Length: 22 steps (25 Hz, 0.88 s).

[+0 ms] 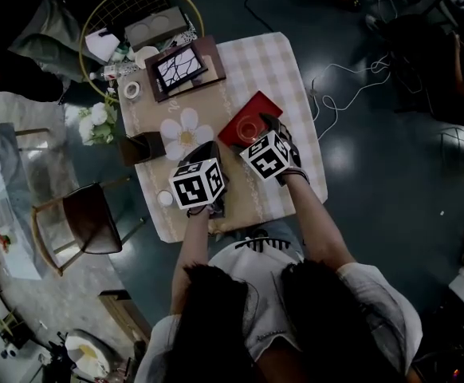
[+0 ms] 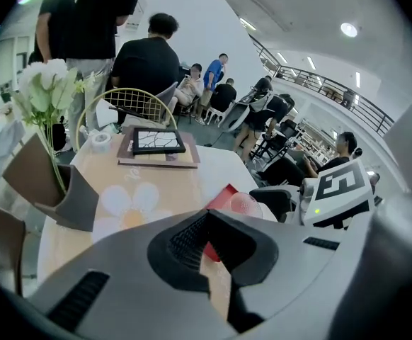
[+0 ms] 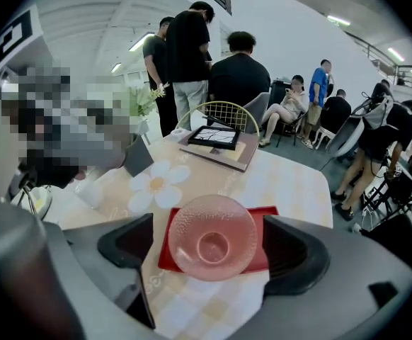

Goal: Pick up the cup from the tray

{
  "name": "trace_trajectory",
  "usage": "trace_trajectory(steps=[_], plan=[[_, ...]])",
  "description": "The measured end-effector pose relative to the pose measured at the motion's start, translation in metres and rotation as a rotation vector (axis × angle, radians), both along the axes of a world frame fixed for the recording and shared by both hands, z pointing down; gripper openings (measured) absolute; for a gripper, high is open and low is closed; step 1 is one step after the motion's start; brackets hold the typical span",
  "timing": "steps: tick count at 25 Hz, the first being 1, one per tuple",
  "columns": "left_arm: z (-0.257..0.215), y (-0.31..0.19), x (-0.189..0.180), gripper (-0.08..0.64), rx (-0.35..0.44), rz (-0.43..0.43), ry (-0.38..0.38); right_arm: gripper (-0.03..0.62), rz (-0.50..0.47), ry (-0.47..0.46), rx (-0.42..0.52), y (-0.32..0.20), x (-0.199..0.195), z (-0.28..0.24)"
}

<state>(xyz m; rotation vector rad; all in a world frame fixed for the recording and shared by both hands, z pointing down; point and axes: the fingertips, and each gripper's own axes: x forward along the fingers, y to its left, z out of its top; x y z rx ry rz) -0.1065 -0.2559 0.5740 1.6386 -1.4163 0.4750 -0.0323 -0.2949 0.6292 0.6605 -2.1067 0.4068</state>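
Note:
A pink textured glass cup (image 3: 213, 246) stands upright on a red tray (image 3: 270, 217) on the checked tablecloth. My right gripper (image 3: 212, 250) is open, hanging over the cup with one pad on each side and neither touching it. In the head view the right gripper (image 1: 268, 128) is above the red tray (image 1: 244, 116). My left gripper (image 1: 210, 152) hovers over the table just left of the tray. Its fingertips (image 2: 207, 218) meet with nothing between them, so it is shut. Past it show the cup (image 2: 245, 204) and tray (image 2: 224, 195).
A white flower-shaped mat (image 1: 186, 132) lies left of the tray, beside a dark holder (image 1: 142, 146) with white flowers. A framed picture (image 1: 180, 66), tape roll (image 1: 131, 89) and gold wire basket (image 1: 112, 10) sit at the far end. Several people stand or sit beyond the table.

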Motion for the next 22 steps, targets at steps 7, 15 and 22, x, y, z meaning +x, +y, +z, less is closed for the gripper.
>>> trace_trajectory(steps=[7,15,22], plan=[[0.009,-0.005,0.006,0.005,-0.016,0.002,0.017,0.463,-0.033,0.04,-0.019,-0.008,0.0,0.011],[0.004,-0.006,0.003,0.005,0.008,-0.02,0.018,0.403,-0.101,0.095,-0.051,-0.002,-0.001,0.02],[0.003,-0.008,0.003,0.005,0.01,-0.015,0.024,0.402,-0.108,0.113,-0.041,0.0,0.004,0.015]])
